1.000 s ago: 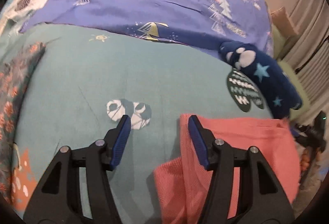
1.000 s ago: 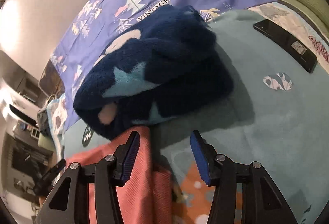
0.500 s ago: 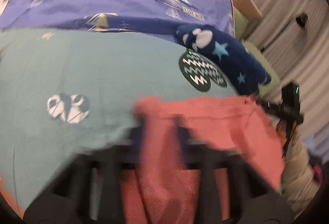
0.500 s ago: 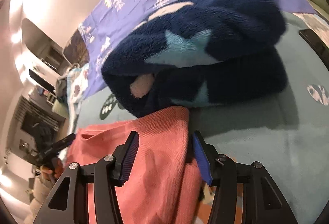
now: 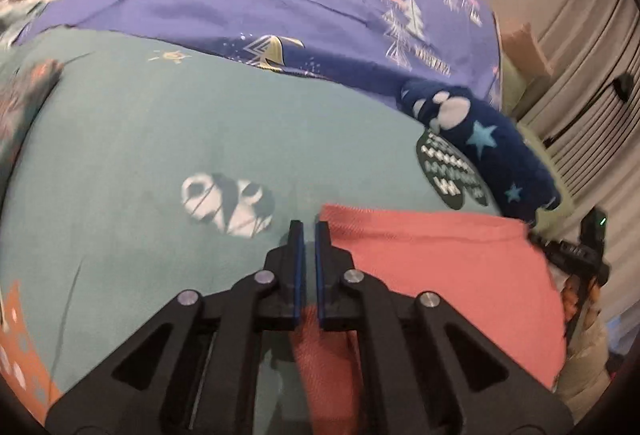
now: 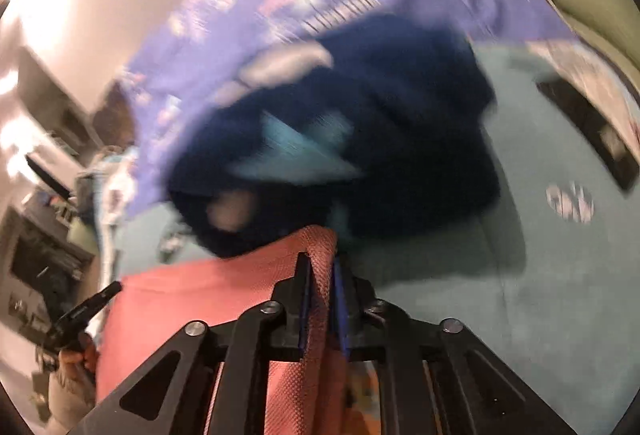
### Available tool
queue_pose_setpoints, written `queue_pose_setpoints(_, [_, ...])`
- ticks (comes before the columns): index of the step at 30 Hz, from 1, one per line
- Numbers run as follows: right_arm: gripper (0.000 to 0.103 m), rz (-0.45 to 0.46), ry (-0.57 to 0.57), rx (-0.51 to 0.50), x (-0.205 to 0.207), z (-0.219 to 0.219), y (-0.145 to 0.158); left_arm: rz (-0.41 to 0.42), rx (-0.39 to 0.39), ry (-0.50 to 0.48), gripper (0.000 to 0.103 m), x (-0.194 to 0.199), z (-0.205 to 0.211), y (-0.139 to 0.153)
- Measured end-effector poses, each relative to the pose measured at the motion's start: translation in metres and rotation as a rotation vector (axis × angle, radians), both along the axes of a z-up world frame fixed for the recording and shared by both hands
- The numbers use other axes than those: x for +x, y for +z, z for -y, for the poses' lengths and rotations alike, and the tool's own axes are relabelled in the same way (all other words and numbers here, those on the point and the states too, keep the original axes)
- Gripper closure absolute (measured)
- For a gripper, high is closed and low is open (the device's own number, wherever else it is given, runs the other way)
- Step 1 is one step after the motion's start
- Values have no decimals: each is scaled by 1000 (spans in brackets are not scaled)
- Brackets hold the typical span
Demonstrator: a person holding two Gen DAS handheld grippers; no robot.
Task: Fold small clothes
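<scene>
Right view – right claw [image 6: 320, 277], just closing, pinches pink cloth [image 6: 192, 299]; left view – left claw [image 5: 309, 235] closed, grip on cloth hidden.

Coral knit garment [image 5: 440, 263], flat on bedspread

Left hand-held gripper [image 5: 309, 235] shut on coral garment [image 5: 440, 259] edge, teal bedspread [image 5: 140, 155] beneath.
</scene>
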State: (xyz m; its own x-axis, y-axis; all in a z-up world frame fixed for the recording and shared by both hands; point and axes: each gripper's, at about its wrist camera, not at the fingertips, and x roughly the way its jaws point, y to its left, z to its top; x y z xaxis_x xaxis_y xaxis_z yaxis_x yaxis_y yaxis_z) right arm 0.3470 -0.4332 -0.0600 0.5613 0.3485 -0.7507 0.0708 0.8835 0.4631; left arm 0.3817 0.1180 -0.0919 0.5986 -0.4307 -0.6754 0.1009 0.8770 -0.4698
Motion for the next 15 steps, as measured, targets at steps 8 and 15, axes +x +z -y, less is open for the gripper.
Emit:
queue_pose_setpoints(8, [65, 80, 19, 67, -122, 58, 29, 76, -101, -75, 55, -120, -21, 37])
queue_pose_setpoints(15, [64, 72, 156, 88, -255, 39, 23, 3, -134, -103, 30, -224, -10, 20])
